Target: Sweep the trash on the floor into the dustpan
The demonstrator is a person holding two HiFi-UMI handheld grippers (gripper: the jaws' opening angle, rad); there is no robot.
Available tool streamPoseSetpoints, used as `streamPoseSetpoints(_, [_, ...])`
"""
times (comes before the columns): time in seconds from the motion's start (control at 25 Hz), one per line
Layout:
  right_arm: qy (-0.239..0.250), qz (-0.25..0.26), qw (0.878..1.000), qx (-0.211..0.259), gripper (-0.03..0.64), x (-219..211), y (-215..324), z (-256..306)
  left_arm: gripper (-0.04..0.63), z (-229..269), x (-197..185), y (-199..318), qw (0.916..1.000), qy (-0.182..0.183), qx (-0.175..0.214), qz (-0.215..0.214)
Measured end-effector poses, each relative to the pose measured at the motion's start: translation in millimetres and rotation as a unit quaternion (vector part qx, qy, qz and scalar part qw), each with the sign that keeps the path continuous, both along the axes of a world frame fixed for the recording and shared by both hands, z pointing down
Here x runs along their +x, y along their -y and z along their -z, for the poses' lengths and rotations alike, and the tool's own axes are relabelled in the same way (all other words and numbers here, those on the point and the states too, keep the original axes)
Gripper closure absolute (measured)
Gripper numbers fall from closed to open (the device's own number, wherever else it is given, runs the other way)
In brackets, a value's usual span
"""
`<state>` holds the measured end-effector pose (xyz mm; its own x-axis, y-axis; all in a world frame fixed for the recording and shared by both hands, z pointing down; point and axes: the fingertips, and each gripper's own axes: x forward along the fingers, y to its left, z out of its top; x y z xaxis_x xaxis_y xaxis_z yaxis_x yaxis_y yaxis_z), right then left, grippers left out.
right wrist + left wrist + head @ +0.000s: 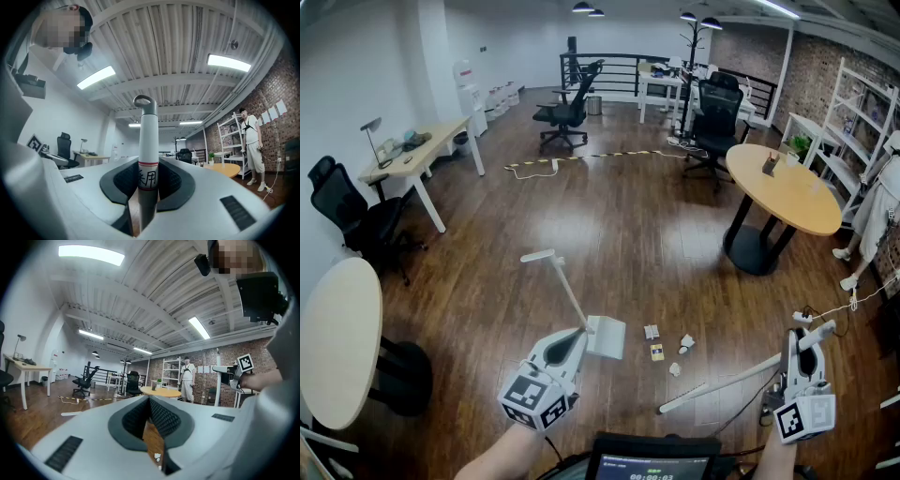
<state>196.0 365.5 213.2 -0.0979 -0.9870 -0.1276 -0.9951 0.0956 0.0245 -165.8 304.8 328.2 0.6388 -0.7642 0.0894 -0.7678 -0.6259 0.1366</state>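
Observation:
The white dustpan point(607, 337) stands on the wood floor with its long handle point(565, 287) rising up and to the left. My left gripper point(577, 339) hovers right beside the pan. Its jaws are shut point(151, 416), and only floor and one scrap show through the slit beneath them. Several scraps of trash point(657, 352) lie just right of the pan, among them a crumpled white piece point(686, 344). My right gripper point(794, 352) is shut on the broom stick point(147, 140), a white-and-grey pole with a red ring. The broom point(722, 382) slants down to the left towards the trash.
A round orange table point(783, 192) stands to the right and a cream round table point(337, 337) at the near left. A white cable and power strip point(811, 317) lie by my right gripper. A screen point(656, 461) sits at the bottom edge. A person point(188, 378) stands by the shelves.

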Motion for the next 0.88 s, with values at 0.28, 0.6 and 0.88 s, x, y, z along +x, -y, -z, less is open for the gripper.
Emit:
streamPoseSetpoints(0.28, [0.005,0.036,0.999,0.006,0.520,-23.3,62.4,-1.4,0.592,-9.1,3.5,54.0,0.9999,0.000,-0.002,-0.011])
streamPoseSetpoints(0.6, [0.021,0.079,0.997,0.014,0.522,4.2,134.8,10.2,0.592,1.9,59.0,124.4,0.9999,0.011,-0.009,-0.003])
streamPoseSetpoints(0.88, [0.038,0.136,0.990,0.003,0.522,38.2,194.3,-0.5,0.592,7.4,112.1,181.1,0.9996,0.018,-0.016,0.016])
